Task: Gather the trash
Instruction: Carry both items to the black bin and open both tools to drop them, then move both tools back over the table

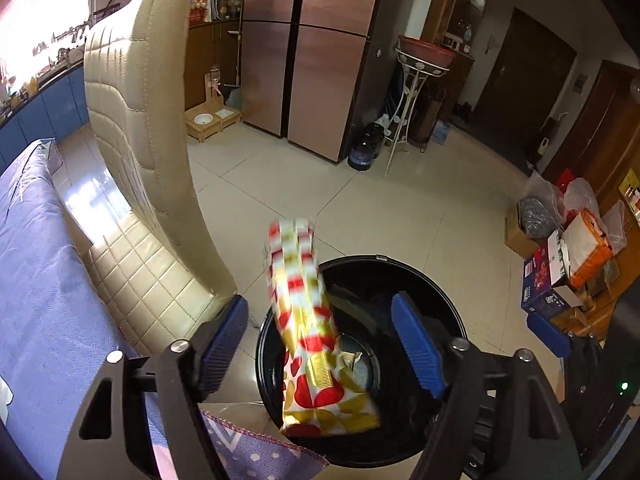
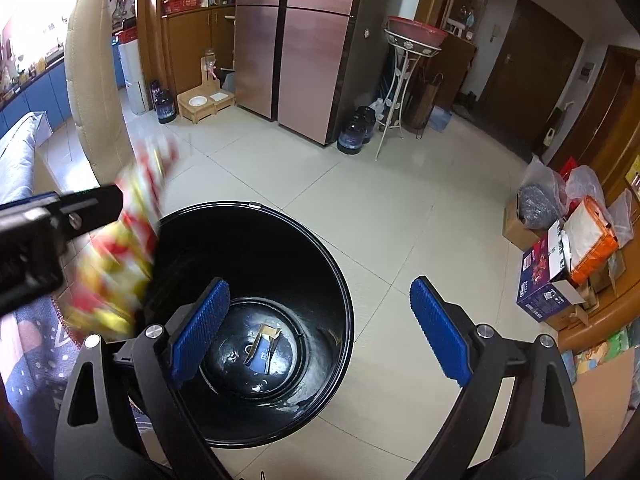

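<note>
A red, gold and white snack wrapper (image 1: pixel 316 344) hangs loose in the air between the fingers of my open left gripper (image 1: pixel 320 336), over the near rim of a black round trash bin (image 1: pixel 432 280). Neither pad touches it. In the right wrist view the wrapper (image 2: pixel 116 264) is blurred at the bin's left rim (image 2: pixel 280 216), beside the left gripper's finger (image 2: pixel 80 208). My right gripper (image 2: pixel 320 328) is open and empty above the bin. A small blue and tan carton (image 2: pixel 264 346) lies on the bin's bottom.
A cream padded chair (image 1: pixel 140 132) stands left of the bin, next to a blue cloth-covered surface (image 1: pixel 36 280). Boxes and bags (image 1: pixel 568 248) pile up at the right. A fridge (image 1: pixel 312 52), water jugs (image 1: pixel 366 146) and a metal stand (image 1: pixel 412 92) stand across the tiled floor.
</note>
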Motion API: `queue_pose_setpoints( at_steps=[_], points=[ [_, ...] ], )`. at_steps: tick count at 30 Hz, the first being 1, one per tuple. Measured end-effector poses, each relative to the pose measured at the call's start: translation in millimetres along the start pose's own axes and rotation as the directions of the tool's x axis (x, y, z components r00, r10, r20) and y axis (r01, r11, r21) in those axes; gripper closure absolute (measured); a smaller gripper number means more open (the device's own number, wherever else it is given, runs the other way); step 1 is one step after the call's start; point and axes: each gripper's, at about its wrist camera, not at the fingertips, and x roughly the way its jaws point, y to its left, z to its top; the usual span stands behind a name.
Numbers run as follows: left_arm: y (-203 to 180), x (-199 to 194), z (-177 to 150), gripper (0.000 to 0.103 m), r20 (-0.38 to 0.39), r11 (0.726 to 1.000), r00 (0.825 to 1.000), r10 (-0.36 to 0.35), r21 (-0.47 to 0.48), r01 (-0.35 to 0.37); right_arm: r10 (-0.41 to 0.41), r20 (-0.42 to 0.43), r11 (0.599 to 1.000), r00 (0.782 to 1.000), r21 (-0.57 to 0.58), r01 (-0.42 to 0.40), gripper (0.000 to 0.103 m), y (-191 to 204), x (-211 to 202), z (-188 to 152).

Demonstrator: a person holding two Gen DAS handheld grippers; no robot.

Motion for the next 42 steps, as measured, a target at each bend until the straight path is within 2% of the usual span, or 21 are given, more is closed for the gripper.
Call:
queue_pose_setpoints(
  at_steps=[6,12,19,22,26,29,31,33,34,37,39,41,42],
  points=[
    [16.1,-2.3,-0.7,0.029,-0.013,0.999,1.0,0.014,-0.03,-0.014,0.016,-0.001,1.0,1.0,0.001,-0.016,0.012,5.1,-0.4,-0.4],
    [41.1,-25.8,-7.9,0.029,0.016,0.996,0.997,0.074,-0.052,-0.073,0.063,0.028,0.998,0.998,-0.033,-0.062,0.012,31.6,-15.3,4.1],
    [111.6,-69.7,-25.0,0.029,0.051,0.971,0.98,0.193,-0.15,-0.183,0.159,0.071,0.979,0.985,-0.139,-0.148,0.012,99.1,-49.2,13.9],
    [151.8,-95.8,-38.1,0.029,0.066,0.943,0.959,0.277,-0.211,-0.258,0.232,0.08,0.955,0.969,-0.209,-0.212,0.012,145.3,-70.2,14.6],
    [213.2,-135.8,-66.8,0.029,0.055,0.888,0.924,0.378,-0.304,-0.346,0.339,0.065,0.903,0.939,-0.305,-0.305,0.012,208.3,-98.9,7.8],
    [261.0,-165.2,-93.2,0.029,0.021,0.829,0.89,0.456,-0.375,-0.416,0.426,0.029,0.843,0.904,-0.376,-0.385,0.012,257.5,-120.6,-2.7],
    [288.5,-181.8,-110.3,0.029,-0.002,0.79,0.868,0.497,-0.413,-0.453,0.486,-0.011,0.791,0.874,-0.421,-0.445,0.012,295.8,-134.6,-13.4],
    [318.4,-199.5,-130.4,0.029,-0.041,0.739,0.837,0.546,-0.447,-0.504,0.52,-0.045,0.752,0.853,-0.45,-0.482,0.012,326.2,-145.1,-21.6],
    [327.4,-205.1,-136.7,0.029,-0.056,0.722,0.827,0.56,-0.458,-0.52,0.536,-0.059,0.732,0.842,-0.466,-0.498,0.012,340.5,-149.9,-25.7],
    [373.6,-229.2,-171.9,0.029,-0.122,0.632,0.775,0.62,-0.508,-0.585,0.576,-0.107,0.658,0.81,-0.528,-0.537,0.012,396.7,-169.4,-43.3],
    [400.8,-240.9,-192.0,0.029,-0.159,0.581,0.745,0.648,-0.529,-0.619,0.59,-0.122,0.623,0.798,-0.56,-0.546,0.012,425.2,-180.5,-55.1],
    [430.0,-252.4,-213.2,0.029,-0.202,0.531,0.726,0.657,-0.56,-0.636,0.597,-0.144,0.586,0.789,-0.592,-0.552,0.012,457.1,-190.1,-65.6],
    [445.6,-257.0,-222.3,0.029,-0.216,0.517,0.727,0.652,-0.575,-0.635,0.603,-0.162,0.564,0.781,-0.607,-0.56,0.012,473.2,-193.9,-70.6]
  ],
)
